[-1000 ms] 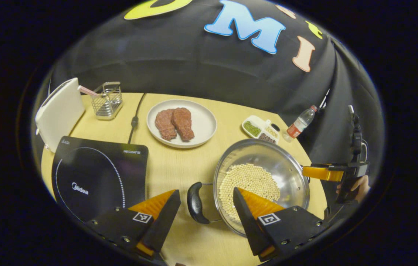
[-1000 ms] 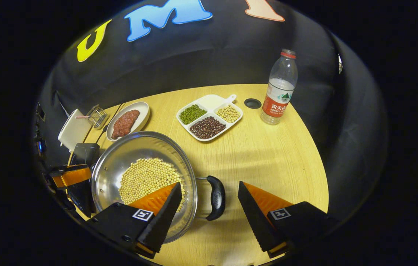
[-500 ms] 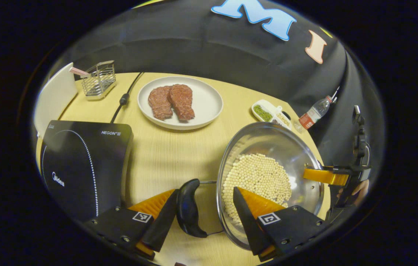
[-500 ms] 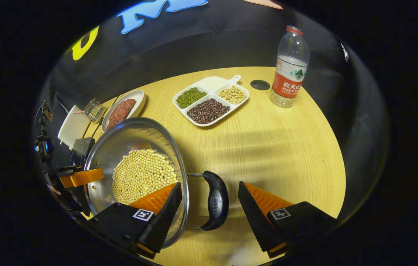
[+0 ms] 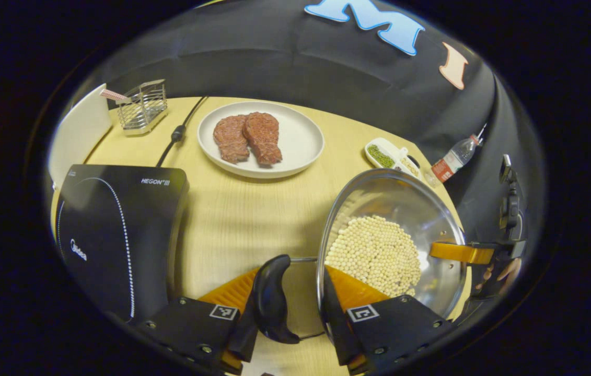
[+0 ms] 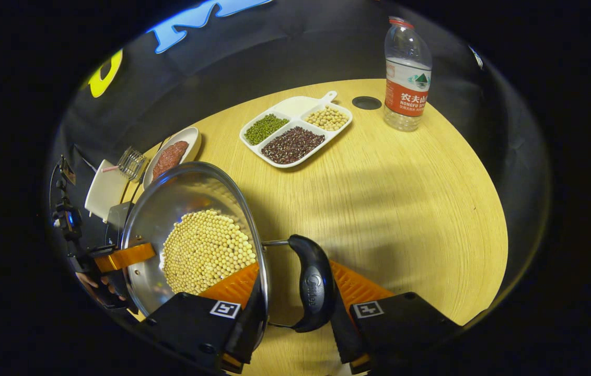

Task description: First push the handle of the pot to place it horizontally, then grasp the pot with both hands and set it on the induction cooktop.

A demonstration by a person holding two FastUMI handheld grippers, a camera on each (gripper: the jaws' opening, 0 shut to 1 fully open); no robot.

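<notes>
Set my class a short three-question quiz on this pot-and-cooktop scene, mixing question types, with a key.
1. True or false: the pot already sits on the induction cooktop.
2. What lies in the pot? A) pale round beans B) water C) meat
3. Fill in: the left tool and the right tool each bracket a black pot ____.
Key: 1 false; 2 A; 3 handle.

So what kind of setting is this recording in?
Most likely a staged kitchen tabletop in a recording booth: an induction cooktop, a pot of beans and a plate of meat sit on a wooden table backed by black cloth.
</notes>
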